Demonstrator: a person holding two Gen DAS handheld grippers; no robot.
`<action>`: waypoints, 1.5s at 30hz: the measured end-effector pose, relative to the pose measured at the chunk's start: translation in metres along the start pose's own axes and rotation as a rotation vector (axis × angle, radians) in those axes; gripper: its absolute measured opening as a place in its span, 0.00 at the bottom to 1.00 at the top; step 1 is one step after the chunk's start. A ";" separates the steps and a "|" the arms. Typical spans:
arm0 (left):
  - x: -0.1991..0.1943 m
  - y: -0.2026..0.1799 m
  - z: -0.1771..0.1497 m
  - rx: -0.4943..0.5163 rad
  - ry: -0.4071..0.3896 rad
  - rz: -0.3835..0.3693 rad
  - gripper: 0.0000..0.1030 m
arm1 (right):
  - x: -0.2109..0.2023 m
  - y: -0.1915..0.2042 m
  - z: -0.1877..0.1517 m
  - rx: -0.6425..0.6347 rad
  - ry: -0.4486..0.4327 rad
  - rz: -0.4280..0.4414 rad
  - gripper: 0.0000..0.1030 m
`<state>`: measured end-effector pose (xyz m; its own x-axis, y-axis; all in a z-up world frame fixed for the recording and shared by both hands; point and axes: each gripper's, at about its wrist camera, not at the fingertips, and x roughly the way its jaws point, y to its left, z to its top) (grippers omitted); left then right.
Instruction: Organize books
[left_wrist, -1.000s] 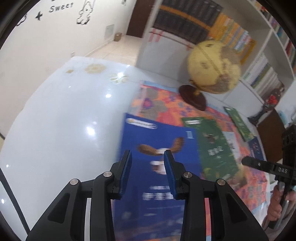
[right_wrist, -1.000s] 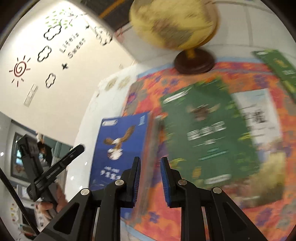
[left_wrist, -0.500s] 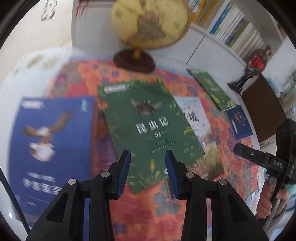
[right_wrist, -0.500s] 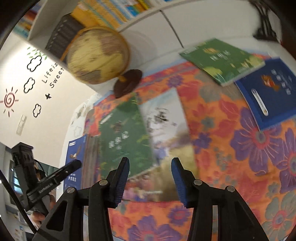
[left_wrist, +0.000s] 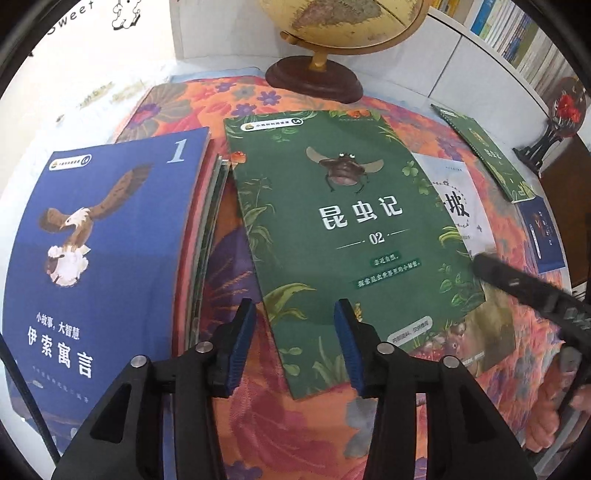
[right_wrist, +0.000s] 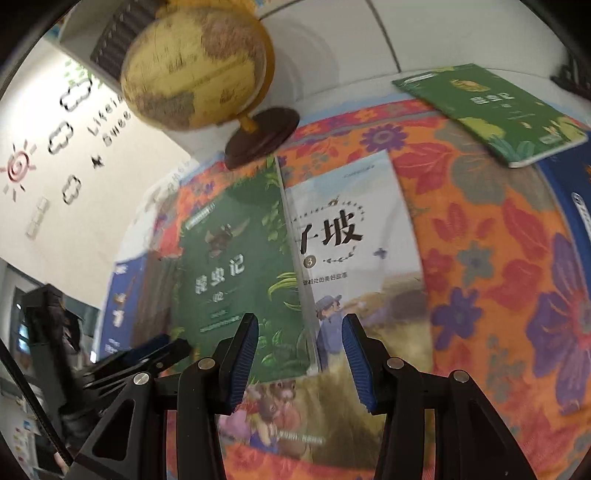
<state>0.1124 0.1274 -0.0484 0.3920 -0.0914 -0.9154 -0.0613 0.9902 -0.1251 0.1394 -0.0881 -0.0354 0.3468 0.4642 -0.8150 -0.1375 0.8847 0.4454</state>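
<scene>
A green insect book (left_wrist: 351, 229) lies flat on the flowered cloth, overlapping a pale picture book (left_wrist: 458, 206) on its right. My left gripper (left_wrist: 295, 343) hovers over the green book's near left corner, jaws opening, nothing between the pads. To its left a blue eagle book (left_wrist: 96, 258) tops a stack of several books. In the right wrist view my right gripper (right_wrist: 299, 362) is open above the seam where the green book (right_wrist: 236, 266) overlaps the pale book (right_wrist: 351, 236), holding nothing. A second green book (right_wrist: 491, 110) and a dark blue book (left_wrist: 541, 232) lie further right.
A globe (left_wrist: 332, 26) on a dark wooden base (left_wrist: 314, 81) stands at the back of the table. White bookshelves (left_wrist: 509, 33) full of books run behind. A dark stand with red flowers (left_wrist: 557, 118) sits at the back right. The other gripper's finger (left_wrist: 517, 284) reaches in from the right.
Both grippers swung right, from the blue eagle book to the green and pale books, and dropped closer to the table. Both sets of jaws widened.
</scene>
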 end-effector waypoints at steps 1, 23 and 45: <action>0.000 -0.002 0.001 0.007 -0.006 -0.022 0.46 | 0.001 0.004 0.000 -0.025 -0.017 -0.005 0.44; -0.025 -0.019 -0.090 0.249 0.235 -0.408 0.48 | -0.070 -0.070 -0.141 0.190 0.290 0.261 0.43; -0.008 -0.025 -0.059 0.217 0.200 -0.415 0.34 | -0.046 -0.072 -0.112 0.167 0.229 0.257 0.12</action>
<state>0.0570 0.0974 -0.0605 0.1580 -0.4794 -0.8632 0.2628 0.8631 -0.4313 0.0292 -0.1685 -0.0712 0.1019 0.6844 -0.7219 -0.0330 0.7276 0.6852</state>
